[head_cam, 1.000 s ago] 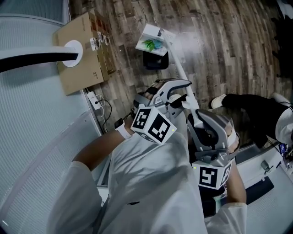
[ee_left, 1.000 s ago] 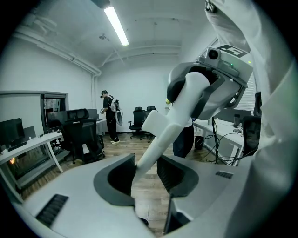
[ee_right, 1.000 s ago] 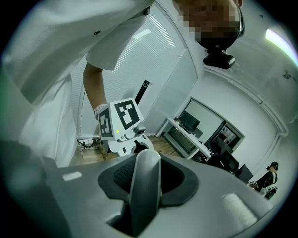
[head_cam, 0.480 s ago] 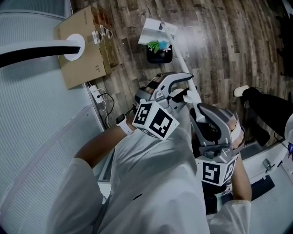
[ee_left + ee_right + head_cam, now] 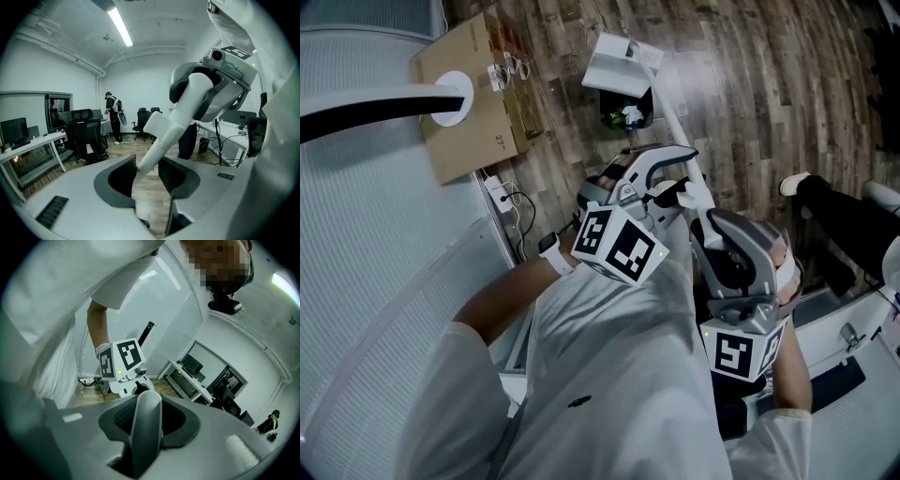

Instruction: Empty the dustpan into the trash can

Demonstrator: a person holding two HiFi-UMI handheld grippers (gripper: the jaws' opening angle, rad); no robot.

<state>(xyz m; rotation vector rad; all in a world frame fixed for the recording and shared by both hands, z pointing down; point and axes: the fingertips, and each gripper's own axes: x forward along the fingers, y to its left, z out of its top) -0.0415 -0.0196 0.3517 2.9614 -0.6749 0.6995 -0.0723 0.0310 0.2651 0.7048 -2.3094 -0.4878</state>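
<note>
Right gripper (image 5: 146,420) is pinching the thick top end of the dustpan's handle (image 5: 676,141), which fills the space between its pads. Left gripper (image 5: 146,172) sits lower on that same handle, nearer the trash can (image 5: 646,122). Its jaws are spread around the thin pole. The pole leans on one pad and a strip of floor shows before the other, so it looks more like a cradle than a real squeeze.

The dustpan (image 5: 614,64) hangs right over the trash can, overlapping the can's far rim, with its pale underside facing up at the head camera. Some green litter (image 5: 628,114) is lying inside the can.

So I'd say we're in the middle of the dump itself, and most of the load looks like it has dropped. I can't see inside the pan from here, so I can't say whether it's fully empty.

For the next move I'd hold the tilt over the can, maybe add a small shake. Then I'd level the pan and swing it away without clipping the can's rim. That loose left hold could let the pole twist.
</note>
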